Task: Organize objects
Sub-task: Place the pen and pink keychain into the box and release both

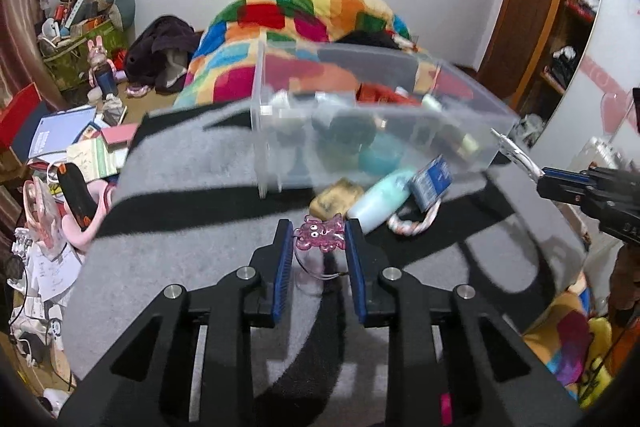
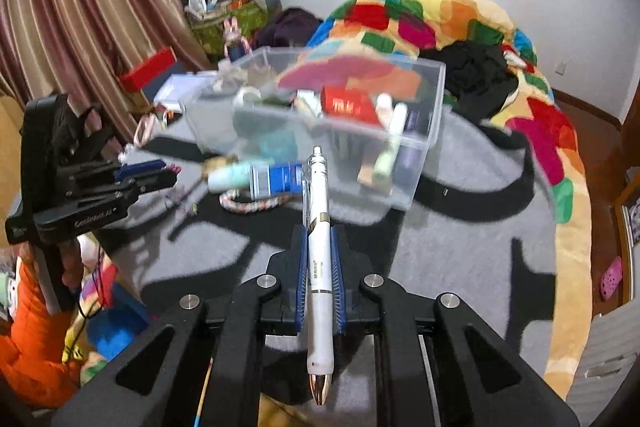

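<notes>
The left tongs are closed on a small translucent pink octopus-shaped charm, pinched flat between the blue pads with its thin cord dangling beneath, a grip that suits so slight a thing; the right tongs clamp a white click pen with a gold tip along its barrel, lengthwise between the pads, so it cannot roll out. Both are held above the grey-and-black patterned blanket, just short of the clear rectangular plastic storage bin, which is probably where they are bound, since it already holds assorted bottles and tubes; beside its near wall lie a pale mint plastic bottle, a blue-and-white packet and a braided rope loop, likely still to be sorted. The bin's contents are blurred and hard to name; the pen's tip runs beneath the tongs' frame.
</notes>
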`<action>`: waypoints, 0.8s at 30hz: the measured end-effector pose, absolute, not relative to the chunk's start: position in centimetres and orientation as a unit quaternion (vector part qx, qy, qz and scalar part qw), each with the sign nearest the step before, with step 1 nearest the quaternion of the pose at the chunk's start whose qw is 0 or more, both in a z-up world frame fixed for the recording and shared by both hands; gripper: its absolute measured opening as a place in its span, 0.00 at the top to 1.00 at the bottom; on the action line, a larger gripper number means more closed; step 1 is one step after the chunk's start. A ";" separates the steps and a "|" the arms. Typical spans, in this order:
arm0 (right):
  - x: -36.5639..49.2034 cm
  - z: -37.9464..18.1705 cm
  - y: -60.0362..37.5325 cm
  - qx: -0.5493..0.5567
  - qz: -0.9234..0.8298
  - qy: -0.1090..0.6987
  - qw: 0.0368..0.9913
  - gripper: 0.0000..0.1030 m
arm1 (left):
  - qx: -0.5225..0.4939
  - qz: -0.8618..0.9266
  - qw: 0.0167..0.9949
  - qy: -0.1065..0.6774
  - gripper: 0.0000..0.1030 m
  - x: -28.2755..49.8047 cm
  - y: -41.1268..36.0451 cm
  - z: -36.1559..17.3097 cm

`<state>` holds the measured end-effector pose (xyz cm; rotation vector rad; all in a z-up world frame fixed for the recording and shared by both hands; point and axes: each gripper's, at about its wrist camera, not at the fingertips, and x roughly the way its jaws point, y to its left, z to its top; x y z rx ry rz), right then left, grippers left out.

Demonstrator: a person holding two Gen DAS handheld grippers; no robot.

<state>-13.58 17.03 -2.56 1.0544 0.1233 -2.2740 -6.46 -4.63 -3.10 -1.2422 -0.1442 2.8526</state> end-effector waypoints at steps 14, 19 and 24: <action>-18.7 2.2 16.4 0.353 -0.893 0.029 0.278 0.90 | -0.325 0.944 0.005 -0.058 0.75 -8.9 -5.1 4.0; -21.6 2.8 15.5 0.358 -0.892 0.017 0.277 0.90 | -0.311 0.948 0.001 -0.070 0.75 -10.7 -5.9 5.6; -24.4 1.4 14.0 0.388 -0.878 0.016 0.281 0.90 | -0.314 0.946 -0.004 -0.076 0.75 -12.7 -6.3 5.3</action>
